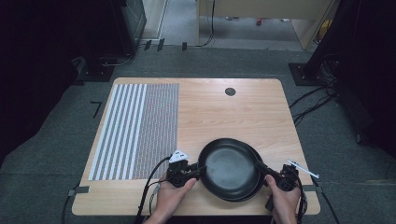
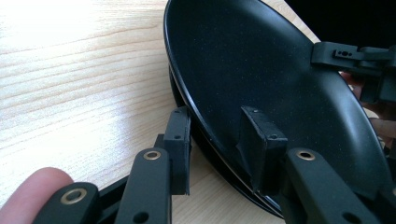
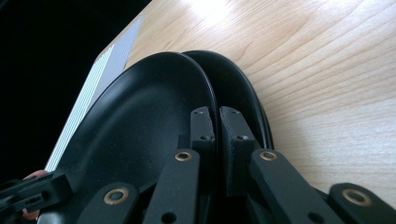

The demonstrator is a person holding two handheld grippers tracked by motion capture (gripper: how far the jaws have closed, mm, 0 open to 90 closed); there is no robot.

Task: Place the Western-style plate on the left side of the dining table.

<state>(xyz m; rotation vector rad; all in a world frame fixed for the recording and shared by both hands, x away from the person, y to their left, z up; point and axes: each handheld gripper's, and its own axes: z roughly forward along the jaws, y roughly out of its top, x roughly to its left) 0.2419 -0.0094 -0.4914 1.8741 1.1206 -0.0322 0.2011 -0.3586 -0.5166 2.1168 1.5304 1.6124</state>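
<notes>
Two black shallow pans lie stacked near the table's front edge. The upper pan [image 1: 229,165] [image 2: 261,65] [image 3: 135,126] sits shifted left over the lower pan [image 1: 258,156] [image 2: 180,95] [image 3: 233,84]. My left gripper [image 1: 198,171] [image 2: 217,144] is open, its jaws straddling the upper pan's left rim with a gap on both sides. My right gripper [image 1: 261,167] [image 3: 215,123] is shut on the upper pan's right rim, one jaw inside the pan and one outside. A hand holds each gripper.
A striped and dotted grey mat [image 1: 137,128] covers the left part of the wooden table [image 1: 224,116]. A black round grommet [image 1: 230,91] sits near the far edge. A thin white pen-like object [image 1: 302,169] lies at the right front corner.
</notes>
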